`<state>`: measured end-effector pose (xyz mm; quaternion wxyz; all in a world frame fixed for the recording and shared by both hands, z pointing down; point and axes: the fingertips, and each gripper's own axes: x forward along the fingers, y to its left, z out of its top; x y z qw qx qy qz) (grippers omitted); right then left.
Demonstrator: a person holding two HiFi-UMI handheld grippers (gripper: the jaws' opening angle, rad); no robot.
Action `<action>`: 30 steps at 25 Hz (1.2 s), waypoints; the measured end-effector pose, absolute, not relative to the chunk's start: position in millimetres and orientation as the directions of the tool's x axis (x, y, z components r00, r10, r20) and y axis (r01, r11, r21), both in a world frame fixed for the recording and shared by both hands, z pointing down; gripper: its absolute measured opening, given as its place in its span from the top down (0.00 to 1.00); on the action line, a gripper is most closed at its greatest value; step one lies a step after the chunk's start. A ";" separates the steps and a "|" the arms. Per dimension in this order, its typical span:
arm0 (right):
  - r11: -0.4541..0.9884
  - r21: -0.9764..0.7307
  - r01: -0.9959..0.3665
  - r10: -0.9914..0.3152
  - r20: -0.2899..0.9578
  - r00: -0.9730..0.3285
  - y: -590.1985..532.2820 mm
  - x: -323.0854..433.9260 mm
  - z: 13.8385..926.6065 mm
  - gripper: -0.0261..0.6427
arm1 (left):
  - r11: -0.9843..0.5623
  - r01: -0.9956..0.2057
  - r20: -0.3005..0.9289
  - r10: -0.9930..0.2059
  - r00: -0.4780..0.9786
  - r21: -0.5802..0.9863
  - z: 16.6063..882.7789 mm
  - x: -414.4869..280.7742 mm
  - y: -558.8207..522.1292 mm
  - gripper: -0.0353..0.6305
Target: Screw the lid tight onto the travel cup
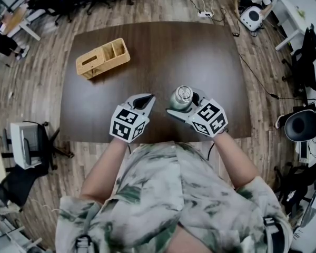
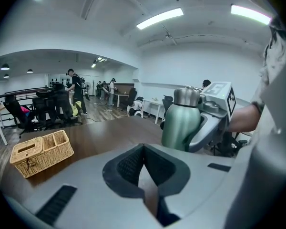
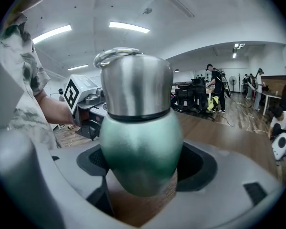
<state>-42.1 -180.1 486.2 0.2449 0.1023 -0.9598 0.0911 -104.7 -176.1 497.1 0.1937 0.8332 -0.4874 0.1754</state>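
While the right gripper [image 1: 186, 106] clamps the green travel cup [image 1: 180, 100] by its body, the left gripper [image 1: 147, 98] sits just beside it with jaws fully together and nothing between them. Left gripper view confirms: pads meet in a closed V [image 2: 143, 150], with only table showing past them.

Right gripper view: both jaws press the cup's lower sides [image 3: 140, 144]. Cup is upright, with the steel lid [image 3: 136, 82] seated on top and a dark seam line where lid meets body. A metal ring sticks up off the lid.

Cup is over the near-middle of the dark wooden table [image 1: 163, 51]. Can't tell whether its base touches the tabletop.

A wicker basket [image 1: 102, 58] with compartments sits at the far left of the table, well apart from both grippers.
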 end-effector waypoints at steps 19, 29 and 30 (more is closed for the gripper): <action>0.962 -0.119 -0.246 -0.157 0.494 -0.855 -182.1 -41.7 487.0 0.36 | -0.469 -0.867 0.542 -0.691 0.478 0.167 515.9 -97.7 -179.8 0.91; 0.963 -0.114 -0.245 -0.159 0.495 -0.854 -182.2 -43.1 487.1 0.36 | -0.471 -0.864 0.551 -0.680 0.483 0.175 519.4 -99.1 -175.4 0.91; 0.963 -0.113 -0.246 -0.160 0.495 -0.854 -182.0 -43.3 487.1 0.36 | -0.472 -0.864 0.551 -0.680 0.483 0.175 519.3 -99.5 -174.9 0.91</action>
